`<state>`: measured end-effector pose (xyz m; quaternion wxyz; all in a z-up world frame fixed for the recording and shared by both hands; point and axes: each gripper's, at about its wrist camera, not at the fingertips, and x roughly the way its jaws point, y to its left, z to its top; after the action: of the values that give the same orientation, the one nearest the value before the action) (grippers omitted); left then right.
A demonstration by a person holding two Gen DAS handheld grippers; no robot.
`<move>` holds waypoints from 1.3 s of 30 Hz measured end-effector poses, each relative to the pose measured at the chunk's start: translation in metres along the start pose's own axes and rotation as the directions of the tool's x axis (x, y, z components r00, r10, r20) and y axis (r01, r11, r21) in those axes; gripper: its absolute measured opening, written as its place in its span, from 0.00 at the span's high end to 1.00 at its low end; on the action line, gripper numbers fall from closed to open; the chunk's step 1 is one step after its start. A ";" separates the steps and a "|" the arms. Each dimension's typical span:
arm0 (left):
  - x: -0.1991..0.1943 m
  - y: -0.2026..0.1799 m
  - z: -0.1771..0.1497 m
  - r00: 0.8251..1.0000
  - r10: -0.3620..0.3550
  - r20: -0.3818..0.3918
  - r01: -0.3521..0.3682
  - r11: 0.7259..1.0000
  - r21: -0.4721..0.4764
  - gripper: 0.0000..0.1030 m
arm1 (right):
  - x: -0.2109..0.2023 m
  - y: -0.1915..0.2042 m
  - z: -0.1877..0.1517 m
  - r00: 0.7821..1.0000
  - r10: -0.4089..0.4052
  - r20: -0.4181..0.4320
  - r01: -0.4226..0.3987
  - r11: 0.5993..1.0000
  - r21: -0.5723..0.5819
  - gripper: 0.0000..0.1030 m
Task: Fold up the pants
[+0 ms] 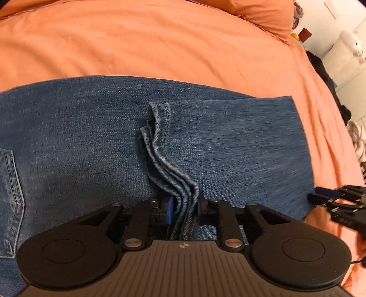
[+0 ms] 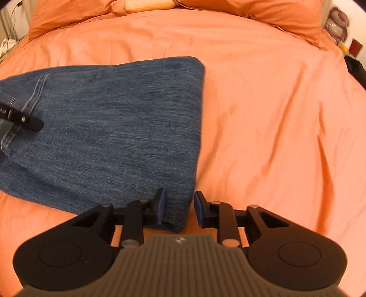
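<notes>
Denim is bunched between the pads of my left gripper [image 1: 184, 209]: a stack of hem layers stands up in ridges there, and the jaws are nearly closed on it. I judge this grip could fail first. The bundle is thick and uneven, so if I pull it across, one layer may slip out and the fold will come apart. The pinch also lifts the cloth, so a drag could wrinkle the flat part under it.

Further right, my right gripper [image 2: 178, 209] stands at the near corner of the jeans [image 2: 119, 128]. Its jaws are narrowly open; the left pad seems to touch the corner, but a gap shows before the right pad, so I think it holds nothing yet, though the view here is a little blurred. If it closes now it may catch only the top layer, or pinch the sheet [image 2: 263, 114] together with the corner.

The jeans are mid-blue, faded, already folded to a broad block with a straight right edge. They lie flat on the orange sheet, near the front of the bed, with a back pocket [image 1: 10, 196] at the far left and the pillows [image 2: 286, 13] well behind.
</notes>
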<state>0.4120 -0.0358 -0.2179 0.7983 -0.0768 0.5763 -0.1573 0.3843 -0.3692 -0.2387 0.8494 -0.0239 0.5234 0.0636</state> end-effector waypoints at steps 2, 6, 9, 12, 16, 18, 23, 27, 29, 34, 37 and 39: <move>0.002 -0.004 0.003 1.000 0.007 -0.008 -0.007 1.000 0.011 0.74 | -0.005 -0.005 0.000 1.000 -0.010 -0.009 0.010 1.000 0.007 0.78; -0.003 -0.014 0.007 0.999 0.043 -0.007 -0.042 0.996 0.081 0.68 | -0.022 -0.010 -0.001 0.999 -0.040 -0.033 0.041 0.999 0.013 0.98; -0.019 -0.018 0.011 0.996 0.079 0.042 -0.084 0.986 0.141 0.46 | -0.036 -0.011 0.005 1.000 -0.016 0.010 0.016 1.000 0.014 0.93; -0.028 -0.012 0.021 0.996 0.059 0.063 -0.066 0.990 0.123 0.44 | -0.044 -0.004 0.023 0.998 0.014 0.063 -0.013 1.000 -0.007 0.93; -0.044 -0.002 0.031 0.984 0.064 0.166 -0.077 0.994 0.072 0.48 | -0.031 0.008 0.061 0.994 0.031 0.104 -0.028 0.999 -0.023 0.94; -0.052 -0.003 0.036 0.973 0.038 0.226 -0.059 0.995 0.086 0.62 | -0.022 0.014 0.079 0.992 0.040 0.123 -0.037 0.999 -0.028 0.94; -0.037 -0.014 0.045 0.982 -0.072 0.176 0.042 0.985 0.167 0.75 | 0.011 0.025 0.117 0.991 0.036 0.131 -0.032 0.999 -0.036 0.95; -0.006 -0.020 0.043 0.991 -0.002 0.132 -0.028 0.974 0.227 0.76 | 0.054 0.014 0.125 0.996 -0.069 0.064 0.071 0.997 -0.018 0.98; 0.004 -0.017 0.044 0.992 0.014 0.123 -0.041 0.975 0.217 0.86 | 0.073 0.001 0.121 0.997 -0.081 0.018 0.081 0.996 0.022 1.00; 0.024 -0.007 0.047 0.994 0.039 0.106 -0.059 0.979 0.197 0.94 | 0.078 -0.010 0.121 0.999 -0.040 0.029 0.039 0.997 0.063 1.00; 0.018 -0.011 0.048 0.993 0.065 0.098 -0.082 0.978 0.189 0.94 | 0.075 -0.009 0.121 0.999 -0.047 0.024 0.045 0.996 0.080 1.00; 0.007 -0.020 0.046 0.990 0.090 0.106 -0.111 0.972 0.205 0.94 | 0.066 -0.004 0.121 0.998 -0.061 0.025 0.059 0.996 0.066 1.00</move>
<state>0.4537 -0.0591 -0.2030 0.8357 0.0299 0.5203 -0.1730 0.5210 -0.3548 -0.2435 0.8582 -0.0111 0.5128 0.0214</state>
